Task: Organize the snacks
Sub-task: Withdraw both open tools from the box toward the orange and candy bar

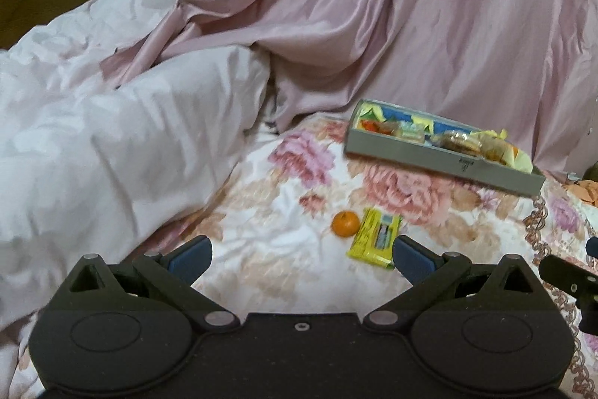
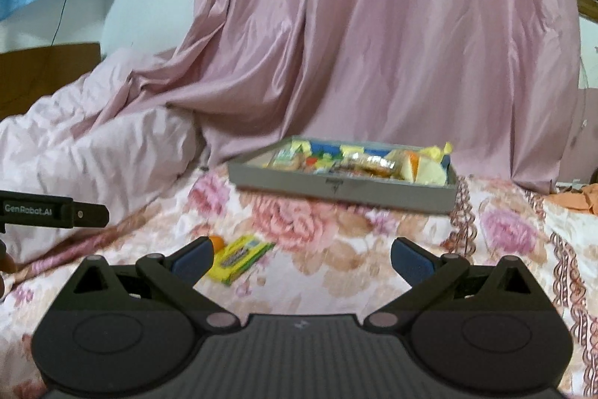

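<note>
A grey box [image 1: 441,161] [image 2: 336,187] filled with several wrapped snacks lies on the flowered bedspread. In front of it lie a small orange [image 1: 345,222] [image 2: 216,242] and a yellow and green snack packet [image 1: 375,237] [image 2: 241,258], side by side. My left gripper [image 1: 301,257] is open and empty, hovering just short of the orange and packet. My right gripper [image 2: 301,258] is open and empty too, with the packet beside its left fingertip [image 2: 194,258] and the box farther ahead.
A rumpled pale pink duvet [image 1: 112,144] is heaped on the left. A pink satin curtain [image 2: 373,43] hangs behind the box. Part of the other gripper shows at each view's edge [image 1: 568,273] [image 2: 56,212]. Orange cloth [image 2: 575,199] lies at the far right.
</note>
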Available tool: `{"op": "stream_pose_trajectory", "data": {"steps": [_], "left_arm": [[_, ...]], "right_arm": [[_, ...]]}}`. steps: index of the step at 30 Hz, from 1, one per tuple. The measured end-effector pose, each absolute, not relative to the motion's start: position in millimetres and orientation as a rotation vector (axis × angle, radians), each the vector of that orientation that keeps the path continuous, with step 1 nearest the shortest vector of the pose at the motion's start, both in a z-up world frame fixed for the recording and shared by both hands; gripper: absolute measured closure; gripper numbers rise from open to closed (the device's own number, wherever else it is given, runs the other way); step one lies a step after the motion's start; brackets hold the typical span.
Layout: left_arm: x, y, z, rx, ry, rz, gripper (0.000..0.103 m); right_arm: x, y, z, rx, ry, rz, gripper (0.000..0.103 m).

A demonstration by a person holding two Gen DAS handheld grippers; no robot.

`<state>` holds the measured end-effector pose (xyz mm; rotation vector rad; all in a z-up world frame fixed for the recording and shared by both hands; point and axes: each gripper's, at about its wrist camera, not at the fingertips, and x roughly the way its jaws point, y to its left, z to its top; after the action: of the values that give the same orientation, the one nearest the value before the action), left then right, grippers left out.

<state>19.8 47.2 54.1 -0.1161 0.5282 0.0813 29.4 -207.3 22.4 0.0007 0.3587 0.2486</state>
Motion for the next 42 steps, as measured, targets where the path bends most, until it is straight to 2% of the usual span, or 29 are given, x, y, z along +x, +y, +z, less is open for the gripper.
{"op": "stream_pose_trajectory", "data": {"steps": [26,42], "left_arm": [[52,49,2,-0.048,0.669,0.087,0.001],[98,58,-16,-0.069,0.642,0.173,0.001]], "right_arm": [[55,-175,-25,-0.051,0.555,0.297,0.0],[100,-159,-41,-0.105,0.611,0.319,0.0]]}}
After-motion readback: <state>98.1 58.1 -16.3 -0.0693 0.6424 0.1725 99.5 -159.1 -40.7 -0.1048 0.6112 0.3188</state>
